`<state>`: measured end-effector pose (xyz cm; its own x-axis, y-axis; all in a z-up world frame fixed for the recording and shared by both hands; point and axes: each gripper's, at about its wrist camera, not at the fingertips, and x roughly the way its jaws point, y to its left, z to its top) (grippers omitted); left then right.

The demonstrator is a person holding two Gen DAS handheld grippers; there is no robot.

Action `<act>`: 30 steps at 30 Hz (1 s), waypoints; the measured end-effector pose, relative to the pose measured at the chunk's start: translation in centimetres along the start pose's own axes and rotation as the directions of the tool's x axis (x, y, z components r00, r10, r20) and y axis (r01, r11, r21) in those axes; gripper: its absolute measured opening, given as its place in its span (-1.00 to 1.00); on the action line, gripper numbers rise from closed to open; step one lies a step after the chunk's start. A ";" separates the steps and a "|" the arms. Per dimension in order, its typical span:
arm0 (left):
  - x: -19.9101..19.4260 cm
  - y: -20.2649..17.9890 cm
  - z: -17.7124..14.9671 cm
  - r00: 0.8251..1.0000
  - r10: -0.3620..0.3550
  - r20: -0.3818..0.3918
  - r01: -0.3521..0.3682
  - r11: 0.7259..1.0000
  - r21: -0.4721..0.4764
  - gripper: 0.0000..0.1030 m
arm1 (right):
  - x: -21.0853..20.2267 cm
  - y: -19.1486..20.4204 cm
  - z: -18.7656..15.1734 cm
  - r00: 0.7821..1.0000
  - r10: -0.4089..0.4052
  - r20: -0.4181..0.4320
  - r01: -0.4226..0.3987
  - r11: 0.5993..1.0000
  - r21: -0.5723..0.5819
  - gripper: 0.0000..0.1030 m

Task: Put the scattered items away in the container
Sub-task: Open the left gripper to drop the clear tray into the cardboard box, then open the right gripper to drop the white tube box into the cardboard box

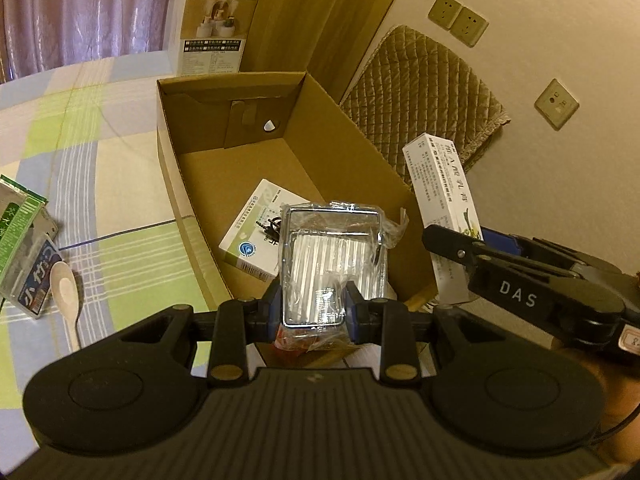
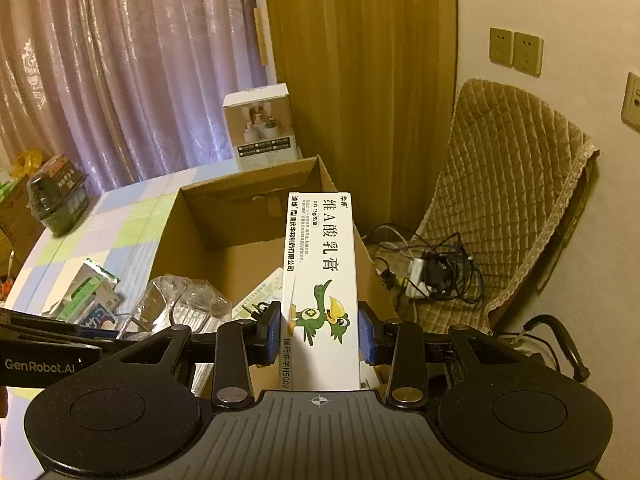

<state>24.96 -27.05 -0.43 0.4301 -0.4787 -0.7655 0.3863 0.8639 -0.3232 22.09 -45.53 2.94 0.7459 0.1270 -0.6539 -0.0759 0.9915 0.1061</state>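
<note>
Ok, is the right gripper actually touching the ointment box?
Touching. The right wrist view shows both blue pads of the right gripper pressed against the ointment box sides.

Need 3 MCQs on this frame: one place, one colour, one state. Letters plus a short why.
1. Where does the small white and green box lie?
A. on the cardboard box floor
B. on the chair
C. under the spoon

2. What colour is the bird printed on the ointment carton?
A. red
B. green
C. purple

3. What is the left gripper doing?
A. hanging open with nothing in it
B. shut on the plastic-wrapped metal rack
C. shut on the wooden spoon

Answers: 1 A, it rests inside the cardboard box on its floor. 2 B, the bird's body is green with a yellow beak. 3 B, both blue pads press the rack's sides, while the spoon lies apart on the checked tablecloth.
</note>
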 end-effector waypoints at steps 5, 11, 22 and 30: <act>0.9 0.2 0.1 1.000 0.008 -0.016 -0.007 1.000 0.012 -0.48 | 0.6 -0.1 -0.2 1.000 0.000 -0.012 0.000 1.000 0.004 -0.21; 0.2 0.7 -0.2 0.999 0.041 0.013 -0.042 0.999 0.027 -0.31 | 0.7 0.0 -0.6 1.000 0.003 -0.017 -0.003 1.000 0.007 -0.21; -2.3 2.7 -1.9 0.998 0.054 0.040 -0.053 0.998 -0.035 -0.13 | 1.3 1.0 -0.7 0.999 0.026 -0.028 -0.026 1.000 -0.010 -0.21; -2.6 3.5 -2.4 0.997 0.061 0.044 -0.059 0.997 -0.045 -0.13 | 2.3 2.0 0.1 0.999 0.033 -0.012 -0.033 0.999 -0.040 -0.21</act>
<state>23.20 -22.42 -0.91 0.4884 -0.4312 -0.7586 0.3232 0.8969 -0.3017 23.79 -43.26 1.73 0.7352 0.1599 -0.6587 -0.1272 0.9871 0.0976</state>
